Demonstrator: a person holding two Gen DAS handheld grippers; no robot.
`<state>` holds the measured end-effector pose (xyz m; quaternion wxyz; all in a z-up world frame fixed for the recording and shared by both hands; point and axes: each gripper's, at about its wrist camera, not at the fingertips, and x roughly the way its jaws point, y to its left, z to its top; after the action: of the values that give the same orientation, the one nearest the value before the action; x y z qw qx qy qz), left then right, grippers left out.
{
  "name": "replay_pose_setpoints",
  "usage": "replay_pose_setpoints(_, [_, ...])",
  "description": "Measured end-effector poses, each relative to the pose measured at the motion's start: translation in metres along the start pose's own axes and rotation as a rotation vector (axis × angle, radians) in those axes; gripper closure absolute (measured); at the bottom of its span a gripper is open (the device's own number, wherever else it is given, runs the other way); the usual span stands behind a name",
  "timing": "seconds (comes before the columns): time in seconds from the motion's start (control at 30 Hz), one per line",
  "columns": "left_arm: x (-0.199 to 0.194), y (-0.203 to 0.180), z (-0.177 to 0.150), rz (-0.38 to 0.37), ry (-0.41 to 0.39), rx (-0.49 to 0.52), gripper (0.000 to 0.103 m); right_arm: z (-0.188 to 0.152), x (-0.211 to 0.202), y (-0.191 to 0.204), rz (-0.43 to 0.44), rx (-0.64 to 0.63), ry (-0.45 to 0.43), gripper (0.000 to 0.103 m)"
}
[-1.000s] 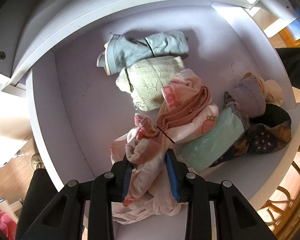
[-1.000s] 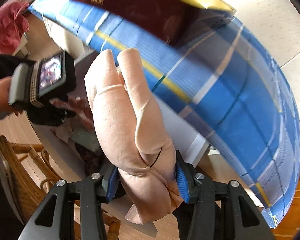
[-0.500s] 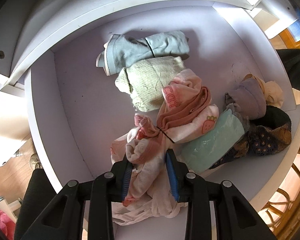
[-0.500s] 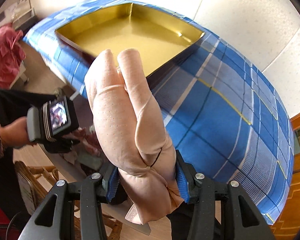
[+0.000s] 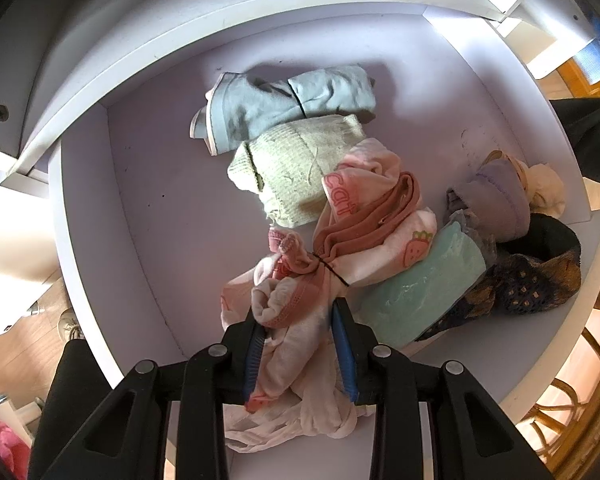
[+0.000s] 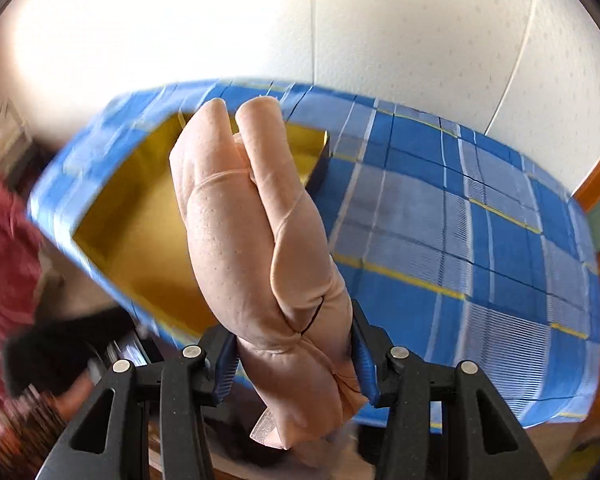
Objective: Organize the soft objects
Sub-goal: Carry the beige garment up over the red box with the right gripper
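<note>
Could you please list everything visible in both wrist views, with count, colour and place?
shelf: one, white, holding the soft pile
rolled cloth: one, grey-blue, rearmost
knit roll: one, pale green, beside it
pink-and-white garments: tangled bundle, shelf centre
mint roll: one, right of the bundle
lilac roll: one, far right
dark patterned cloth: one, right edge
plaid cloth: one, blue, covering a surface
box: one, gold-lined, open
peach roll: one, held over the box
left gripper: clamped on the pink-and-white garments
right gripper: clamped on the peach roll
</note>
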<state>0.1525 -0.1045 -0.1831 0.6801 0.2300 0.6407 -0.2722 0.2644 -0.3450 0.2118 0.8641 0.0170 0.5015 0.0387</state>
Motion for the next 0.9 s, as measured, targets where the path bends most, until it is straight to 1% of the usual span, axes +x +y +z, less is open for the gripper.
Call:
replay_pose_setpoints(0.07, [0.000,0.001,0.000,-0.005,-0.001,-0.002,0.070,0.021,0.006,-0.002,0.048,0.094,-0.004,0.054])
replay_pose_setpoints(0.13, [0.000,0.001,0.000,-0.008,-0.002,-0.001,0.070,0.036,0.014,0.000,0.083,0.158,-0.006,0.054])
replay_pose_setpoints(0.23, [-0.002,0.003,-0.001,-0.016,-0.007,-0.003,0.070,0.056,0.033,0.005,0.117,0.244,0.019,0.054])
replay_pose_setpoints(0.3, [-0.004,0.004,-0.002,-0.025,-0.015,-0.009,0.070,0.067,0.050,0.011,0.118,0.287,0.046,0.054])
replay_pose_setpoints(0.4, [-0.006,0.005,-0.002,-0.033,-0.021,-0.013,0.071,0.080,0.067,0.019,0.054,0.283,0.059,0.054])
replay_pose_setpoints(0.43, [-0.006,0.005,-0.002,-0.035,-0.023,-0.015,0.071,0.084,0.076,0.021,0.039,0.303,0.067,0.054])
replay_pose_setpoints(0.5, [-0.007,0.006,-0.002,-0.038,-0.024,-0.019,0.071,0.087,0.085,0.020,0.025,0.346,0.083,0.054])
replay_pose_setpoints(0.63, [-0.009,0.008,-0.002,-0.045,-0.026,-0.023,0.071,0.094,0.104,0.023,-0.026,0.361,0.106,0.054])
replay_pose_setpoints(0.8, [-0.010,0.012,-0.001,-0.047,-0.028,-0.022,0.071,0.104,0.123,0.023,-0.112,0.355,0.100,0.053])
replay_pose_setpoints(0.9, [-0.010,0.012,-0.002,-0.050,-0.030,-0.027,0.071,0.112,0.137,0.027,-0.153,0.312,0.095,0.050])
